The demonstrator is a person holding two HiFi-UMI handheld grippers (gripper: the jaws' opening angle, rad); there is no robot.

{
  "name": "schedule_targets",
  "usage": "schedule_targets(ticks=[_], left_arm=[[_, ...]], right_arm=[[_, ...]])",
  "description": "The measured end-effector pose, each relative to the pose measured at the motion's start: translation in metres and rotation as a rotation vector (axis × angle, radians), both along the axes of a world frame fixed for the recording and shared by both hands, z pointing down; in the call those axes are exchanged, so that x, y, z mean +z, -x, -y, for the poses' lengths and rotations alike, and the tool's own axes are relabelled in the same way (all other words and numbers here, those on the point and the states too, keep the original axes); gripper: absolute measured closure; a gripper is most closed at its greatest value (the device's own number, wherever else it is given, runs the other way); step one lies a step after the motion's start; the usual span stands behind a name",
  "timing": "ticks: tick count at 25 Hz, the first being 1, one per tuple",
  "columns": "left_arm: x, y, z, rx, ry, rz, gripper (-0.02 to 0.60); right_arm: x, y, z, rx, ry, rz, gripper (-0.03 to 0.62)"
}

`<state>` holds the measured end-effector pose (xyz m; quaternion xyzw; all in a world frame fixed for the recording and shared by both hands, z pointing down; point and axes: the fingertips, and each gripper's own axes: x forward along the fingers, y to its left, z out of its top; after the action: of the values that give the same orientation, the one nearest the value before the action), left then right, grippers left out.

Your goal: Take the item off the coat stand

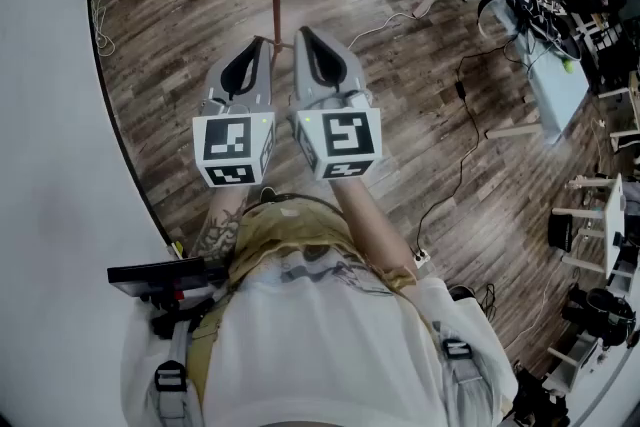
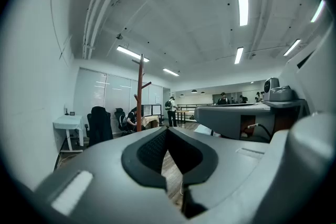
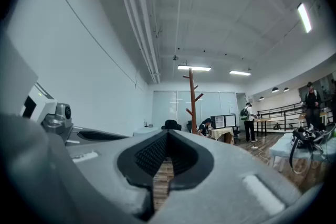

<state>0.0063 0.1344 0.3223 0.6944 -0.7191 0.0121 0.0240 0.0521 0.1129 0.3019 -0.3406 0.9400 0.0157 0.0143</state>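
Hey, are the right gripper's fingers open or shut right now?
Shut. In the right gripper view the right gripper has its fingers touching at the tips, with nothing between them.

No words, brands, numbers or signs can be read in any view. Black-and-white square markers are carried on the cube [image 1: 233,150] of the left tool [image 1: 258,45] and on the cube [image 1: 345,141] of the right tool [image 1: 305,33]. Only coded block patterns are shown on them, not letters or digits. A faint grey print [image 1: 318,265] is seen on the shirt [image 1: 330,335], but it is too blurred to be read.
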Motion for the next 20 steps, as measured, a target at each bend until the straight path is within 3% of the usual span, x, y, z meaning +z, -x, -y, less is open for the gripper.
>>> schedule_targets(ticks=[7, 20], left_arm=[[0.011, 0.004, -0.002, -0.004, 0.013, -0.018, 0.581], [0.058, 0.052, -0.029, -0.035, 0.112, -0.088, 0.583]], right_arm=[[0.008, -0.001, 0.0, -0.001, 0.024, 0.03, 0.594], [0.047, 0.025, -0.012, 0.046, 0.08, -0.05, 0.593]])
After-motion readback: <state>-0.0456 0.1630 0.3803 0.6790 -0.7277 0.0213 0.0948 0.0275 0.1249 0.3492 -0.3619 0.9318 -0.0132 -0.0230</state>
